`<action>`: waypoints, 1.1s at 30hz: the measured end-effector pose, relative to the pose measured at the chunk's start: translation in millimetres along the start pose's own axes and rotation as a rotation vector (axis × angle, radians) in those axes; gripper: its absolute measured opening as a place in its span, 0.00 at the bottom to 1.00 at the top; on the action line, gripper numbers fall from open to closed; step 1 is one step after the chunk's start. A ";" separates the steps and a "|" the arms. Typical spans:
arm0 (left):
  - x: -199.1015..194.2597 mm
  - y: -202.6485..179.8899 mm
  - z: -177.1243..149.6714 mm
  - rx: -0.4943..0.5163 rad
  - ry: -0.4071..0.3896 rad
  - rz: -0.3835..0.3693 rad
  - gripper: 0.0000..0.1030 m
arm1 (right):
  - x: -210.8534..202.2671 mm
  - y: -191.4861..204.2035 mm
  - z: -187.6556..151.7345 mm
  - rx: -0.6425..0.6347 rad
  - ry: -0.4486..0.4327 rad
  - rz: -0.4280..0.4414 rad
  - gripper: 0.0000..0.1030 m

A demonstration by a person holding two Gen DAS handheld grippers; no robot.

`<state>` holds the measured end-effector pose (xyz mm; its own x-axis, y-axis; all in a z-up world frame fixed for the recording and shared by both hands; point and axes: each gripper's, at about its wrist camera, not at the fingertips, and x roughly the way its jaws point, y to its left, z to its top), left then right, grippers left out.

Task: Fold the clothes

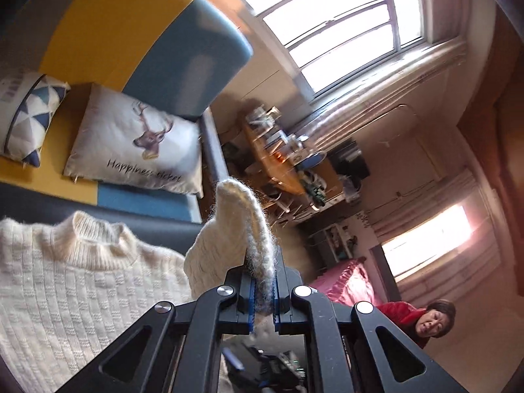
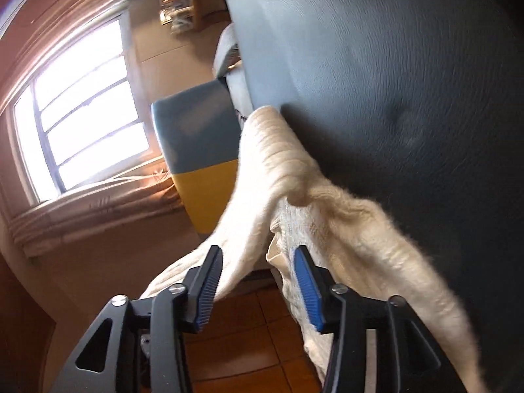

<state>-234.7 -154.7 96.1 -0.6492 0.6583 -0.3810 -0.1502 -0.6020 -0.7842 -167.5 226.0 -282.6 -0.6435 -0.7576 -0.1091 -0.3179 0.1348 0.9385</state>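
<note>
A cream knitted sweater (image 1: 65, 294) lies on the dark sofa seat (image 1: 157, 229), collar toward the pillows. My left gripper (image 1: 263, 281) is shut on a fuzzy fold of its sleeve (image 1: 235, 229), which stands up above the jaws. In the right wrist view another part of the sweater (image 2: 294, 177) hangs over the edge of the dark seat (image 2: 393, 82). My right gripper (image 2: 258, 255) is open, and a strand of the fabric runs down between its blue-padded fingers (image 2: 306, 278) without being pinched.
A deer-print pillow (image 1: 137, 140) and a triangle-pattern pillow (image 1: 29, 118) lean on the yellow and blue sofa back (image 1: 183, 46). A cluttered wooden table (image 1: 285, 160) stands beyond. A person in red (image 1: 432, 321) sits at the lower right. Brown floor tiles (image 2: 249, 344) lie below.
</note>
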 end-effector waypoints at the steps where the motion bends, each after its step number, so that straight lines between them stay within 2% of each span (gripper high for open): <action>1: -4.3 -4.0 4.0 0.014 -0.008 -0.004 0.07 | 5.8 -1.1 -0.1 0.014 -0.009 0.007 0.59; 3: -11.0 -10.1 9.5 0.037 -0.014 -0.019 0.07 | 12.2 -1.3 2.6 0.033 -0.042 0.029 0.64; 7: -24.0 -2.8 10.7 0.051 -0.017 -0.007 0.07 | 34.1 7.4 7.9 0.023 -0.056 0.051 0.65; 11: -44.3 35.9 0.6 -0.002 -0.036 0.026 0.07 | 38.2 15.2 9.8 -0.056 -0.110 -0.012 0.65; 14: -55.9 84.1 -13.3 -0.067 -0.037 0.087 0.07 | 37.1 12.2 13.1 -0.089 -0.103 -0.038 0.65; 17: -55.2 139.6 -35.4 -0.146 -0.005 0.174 0.07 | 38.5 7.9 15.1 -0.109 -0.089 -0.064 0.65; 20: -50.7 191.1 -62.8 -0.236 0.032 0.264 0.07 | 46.8 13.2 14.0 -0.162 -0.058 -0.117 0.65; 24: -48.8 241.0 -94.7 -0.313 0.076 0.353 0.07 | 56.2 25.8 13.5 -0.254 -0.030 -0.202 0.65; 26: -50.7 258.7 -102.1 -0.357 0.080 0.361 0.07 | 56.9 33.8 10.9 -0.325 -0.027 -0.241 0.65; 30: -53.1 268.9 -102.0 -0.350 0.070 0.386 0.07 | 44.7 50.9 4.7 -0.445 -0.063 -0.192 0.65; 31: -51.1 269.4 -101.4 -0.340 0.074 0.402 0.07 | 46.5 50.4 5.8 -0.465 -0.064 -0.223 0.65; 33: -43.5 270.8 -102.4 -0.327 0.095 0.435 0.07 | 49.4 35.2 11.7 -0.420 -0.029 -0.311 0.65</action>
<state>-170.8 -300.1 -149.9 -0.5278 0.4272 -0.7342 0.3657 -0.6658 -0.6503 -218.6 200.8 -258.7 -0.5837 -0.7026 -0.4069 -0.1944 -0.3656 0.9102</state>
